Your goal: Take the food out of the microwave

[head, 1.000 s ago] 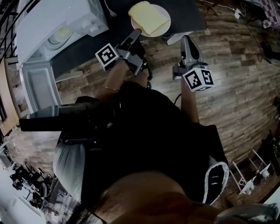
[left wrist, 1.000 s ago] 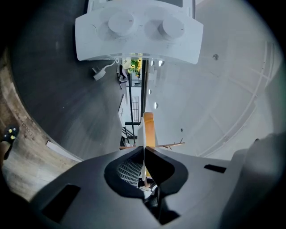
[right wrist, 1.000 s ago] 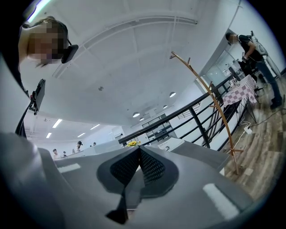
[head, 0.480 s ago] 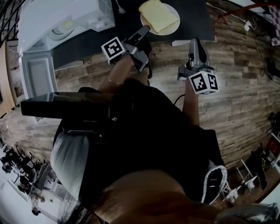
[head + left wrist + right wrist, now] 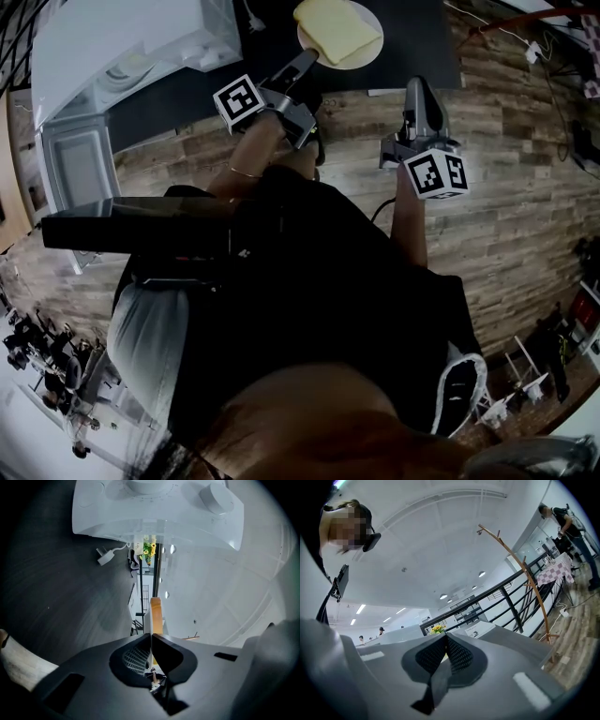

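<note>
A white plate (image 5: 368,52) with a pale yellow slice of bread (image 5: 336,26) is over the dark table (image 5: 417,42), to the right of the white microwave (image 5: 112,42). My left gripper (image 5: 307,58) is shut on the plate's near rim. In the left gripper view the plate (image 5: 147,618) and the bread's crust (image 5: 156,611) show edge-on between the closed jaws of my left gripper (image 5: 151,637). My right gripper (image 5: 415,84) hangs at the table's front edge, shut and empty. The right gripper view shows my right gripper (image 5: 445,637) with its pads together.
The microwave's door (image 5: 80,164) hangs open toward me at the left. A white plug (image 5: 104,557) and cord lie on the table beside the microwave (image 5: 154,508). Wooden floor (image 5: 525,169) lies below. People and black railings (image 5: 520,597) stand in the background.
My left gripper has carried the plate a little to the right, away from the microwave. My right gripper has moved forward to the table's edge. Both stay shut.
</note>
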A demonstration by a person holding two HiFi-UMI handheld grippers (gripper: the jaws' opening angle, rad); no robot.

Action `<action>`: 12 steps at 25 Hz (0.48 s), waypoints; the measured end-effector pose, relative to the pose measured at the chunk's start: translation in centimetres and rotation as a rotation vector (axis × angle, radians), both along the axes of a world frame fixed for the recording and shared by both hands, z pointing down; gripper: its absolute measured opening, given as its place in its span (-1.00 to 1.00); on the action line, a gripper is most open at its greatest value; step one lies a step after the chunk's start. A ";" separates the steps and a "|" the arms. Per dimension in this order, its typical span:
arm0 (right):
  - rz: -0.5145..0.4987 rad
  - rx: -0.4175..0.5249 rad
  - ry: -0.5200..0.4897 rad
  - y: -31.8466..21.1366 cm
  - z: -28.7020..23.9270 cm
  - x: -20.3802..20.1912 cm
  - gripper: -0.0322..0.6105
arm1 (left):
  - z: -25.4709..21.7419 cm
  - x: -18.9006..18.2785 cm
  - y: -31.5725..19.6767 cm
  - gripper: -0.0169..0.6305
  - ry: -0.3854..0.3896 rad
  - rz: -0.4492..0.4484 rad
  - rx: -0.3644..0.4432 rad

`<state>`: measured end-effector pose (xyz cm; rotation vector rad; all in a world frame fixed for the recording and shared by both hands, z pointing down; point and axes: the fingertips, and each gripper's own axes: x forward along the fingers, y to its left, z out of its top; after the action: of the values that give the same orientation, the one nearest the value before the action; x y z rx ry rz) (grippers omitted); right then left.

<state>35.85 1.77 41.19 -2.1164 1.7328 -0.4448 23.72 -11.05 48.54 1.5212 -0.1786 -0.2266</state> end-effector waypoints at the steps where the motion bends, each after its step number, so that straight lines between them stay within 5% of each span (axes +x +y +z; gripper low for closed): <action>1: 0.001 0.002 -0.003 0.2 -0.1 -0.2 -0.90 | -0.2 -0.2 0.2 -0.91 -0.001 0.002 0.005; 12: 0.008 -0.025 -0.012 -2.1 1.9 2.0 -0.90 | 2.4 1.3 -2.6 -0.91 -0.014 -0.018 -0.022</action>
<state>37.86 -0.32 43.14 -2.1330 1.7203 -0.4787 24.98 -13.61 50.96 1.5006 -0.2057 -0.2274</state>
